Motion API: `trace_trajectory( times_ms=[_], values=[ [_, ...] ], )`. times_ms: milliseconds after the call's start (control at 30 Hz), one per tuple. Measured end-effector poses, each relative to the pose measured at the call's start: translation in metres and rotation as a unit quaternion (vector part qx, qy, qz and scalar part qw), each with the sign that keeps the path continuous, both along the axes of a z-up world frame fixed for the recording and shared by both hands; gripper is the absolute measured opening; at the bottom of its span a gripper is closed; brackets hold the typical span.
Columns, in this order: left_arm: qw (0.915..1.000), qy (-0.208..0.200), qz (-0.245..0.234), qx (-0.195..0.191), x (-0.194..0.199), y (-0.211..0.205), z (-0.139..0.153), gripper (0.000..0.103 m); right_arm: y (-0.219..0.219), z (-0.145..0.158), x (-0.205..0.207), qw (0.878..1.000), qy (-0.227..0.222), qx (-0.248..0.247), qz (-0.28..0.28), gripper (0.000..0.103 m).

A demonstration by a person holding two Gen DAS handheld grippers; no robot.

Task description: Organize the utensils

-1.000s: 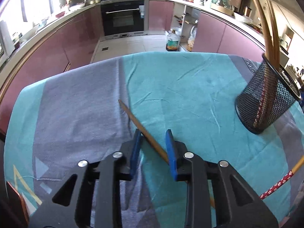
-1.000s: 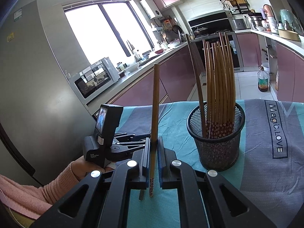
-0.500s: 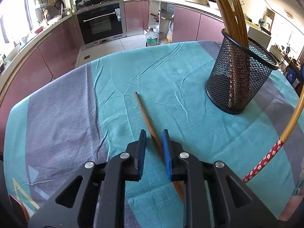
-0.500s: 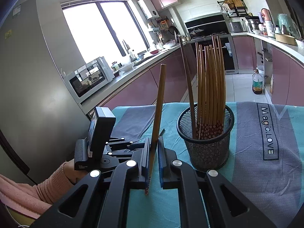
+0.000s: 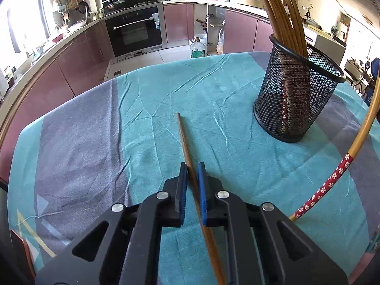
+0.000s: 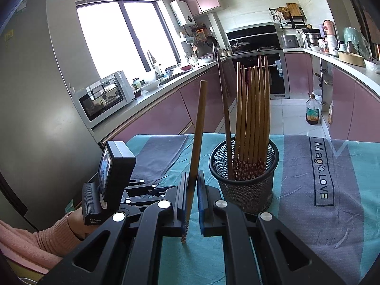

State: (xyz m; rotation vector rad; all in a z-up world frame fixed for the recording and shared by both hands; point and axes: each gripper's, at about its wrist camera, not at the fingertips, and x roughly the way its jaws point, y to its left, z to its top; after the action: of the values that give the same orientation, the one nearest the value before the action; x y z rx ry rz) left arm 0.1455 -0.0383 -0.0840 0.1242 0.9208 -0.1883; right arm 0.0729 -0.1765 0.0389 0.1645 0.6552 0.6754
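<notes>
The pick-up step is in hand: the left gripper (image 5: 192,173) has its blue pads clenched on the dark brown wooden chopstick (image 5: 184,137) lying flat on the teal-and-grey tablecloth (image 5: 95,142), gripped near mid-length. The right gripper (image 6: 192,185) grasps a lighter, flower-patterned chopstick (image 6: 198,128) upright, just beside the black wire-mesh holder (image 6: 244,185) — already full of chopsticks. Next, probably, lift the flat one clear, tip it vertical, and find a gap at the holder's rim.

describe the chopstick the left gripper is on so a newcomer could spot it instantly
On the teal and grey tablecloth, left of the black mesh holder, one dark brown chopstick lies flat. Unlike the paler chopsticks standing in the holder, it sits between the left gripper's blue pads.
</notes>
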Motion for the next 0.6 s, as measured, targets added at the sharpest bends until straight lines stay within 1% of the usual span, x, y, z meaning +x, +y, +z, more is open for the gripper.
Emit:
trace_trajectory(
  times_ms=[167, 300, 500, 600],
  values=[
    [0.9999, -0.004, 0.0, -0.013, -0.009, 0.003, 0.005, 0.008, -0.001, 0.004, -0.003, 1.0, -0.009, -0.008, -0.007, 0.006],
    [0.9996, -0.013, 0.001, -0.027, -0.018, 0.007, 0.015, 0.008, -0.004, 0.009, -0.004, 1.0, -0.017, -0.009, -0.013, 0.006],
    [0.9983, -0.031, -0.004, -0.048, -0.03, 0.013, 0.038, 0.007, -0.01, 0.014, -0.005, 0.999, -0.026, -0.009, -0.02, 0.006],
    [0.9969, -0.041, -0.009, -0.067, -0.036, 0.015, 0.052, 0.007, -0.013, 0.018, -0.007, 0.999, -0.031, -0.008, -0.021, 0.006]
  ],
)
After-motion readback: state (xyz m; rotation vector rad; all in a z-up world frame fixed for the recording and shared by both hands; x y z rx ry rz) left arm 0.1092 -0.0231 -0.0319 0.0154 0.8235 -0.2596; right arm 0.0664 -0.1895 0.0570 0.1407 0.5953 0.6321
